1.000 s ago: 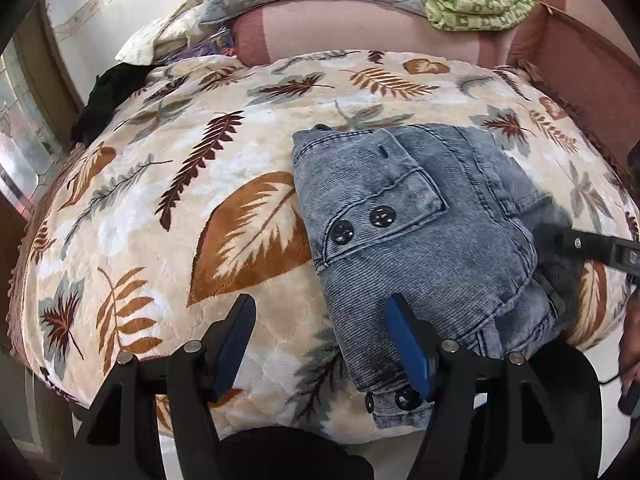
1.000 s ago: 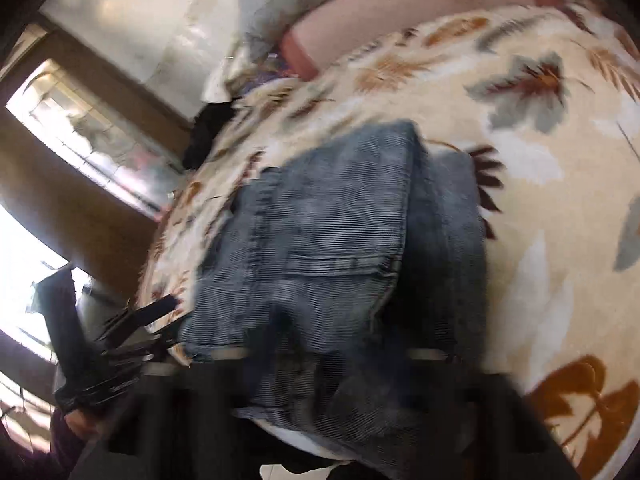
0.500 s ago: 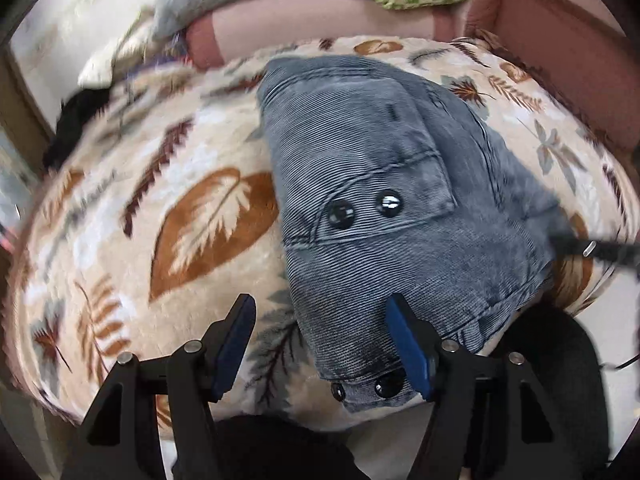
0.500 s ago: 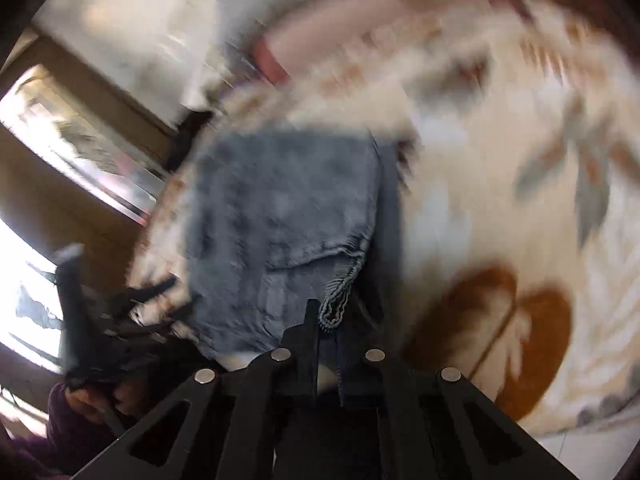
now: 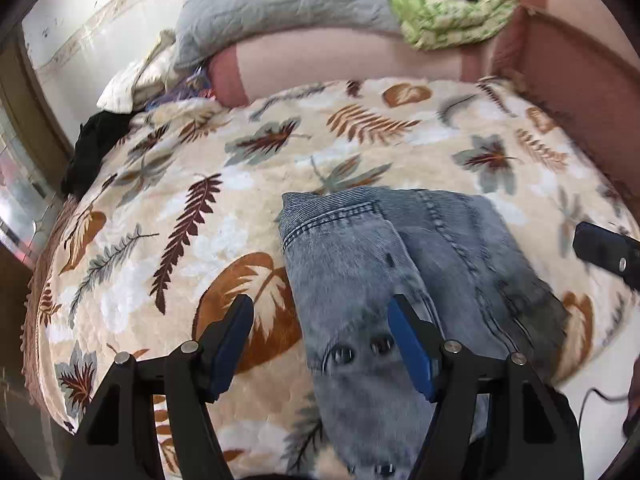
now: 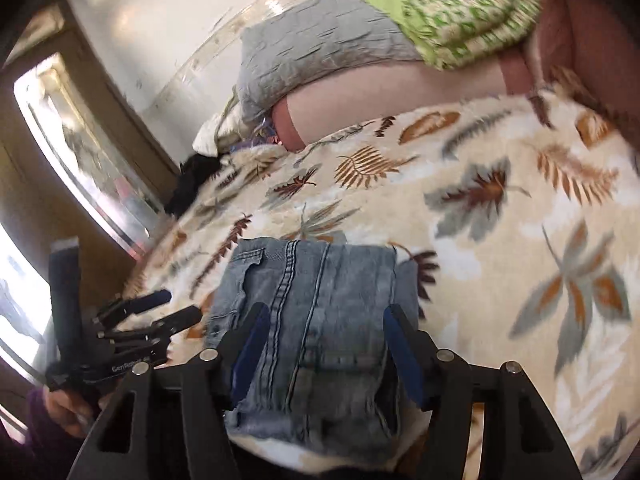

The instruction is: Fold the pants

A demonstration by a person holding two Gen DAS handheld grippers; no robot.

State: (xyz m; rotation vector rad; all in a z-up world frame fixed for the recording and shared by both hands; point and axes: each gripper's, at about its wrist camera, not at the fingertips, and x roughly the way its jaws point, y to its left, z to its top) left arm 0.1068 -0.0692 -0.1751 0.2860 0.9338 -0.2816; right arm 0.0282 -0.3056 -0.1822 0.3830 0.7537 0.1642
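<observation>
The grey-blue denim pants (image 5: 384, 276) lie folded in a compact bundle on the leaf-print blanket (image 5: 168, 208), near its front edge. They also show in the right wrist view (image 6: 316, 300). My left gripper (image 5: 320, 344) is open, its blue pads astride the bundle's left edge, holding nothing. My right gripper (image 6: 324, 352) is open over the bundle's near end, empty. The left gripper shows in the right wrist view (image 6: 160, 316) at the left of the pants. The right gripper's finger (image 5: 604, 252) shows at the right edge of the left wrist view.
A grey pillow (image 5: 280, 4) and a green patterned cloth (image 5: 452, 8) lie on the pink bolster (image 5: 340, 60) at the back. A black garment (image 5: 96, 148) lies at the blanket's far left. A window (image 6: 72, 168) is at the left.
My right gripper was shut on the pants' edge half a second ago and is now open. The pants now lie in a tighter folded bundle. Both cameras pulled back.
</observation>
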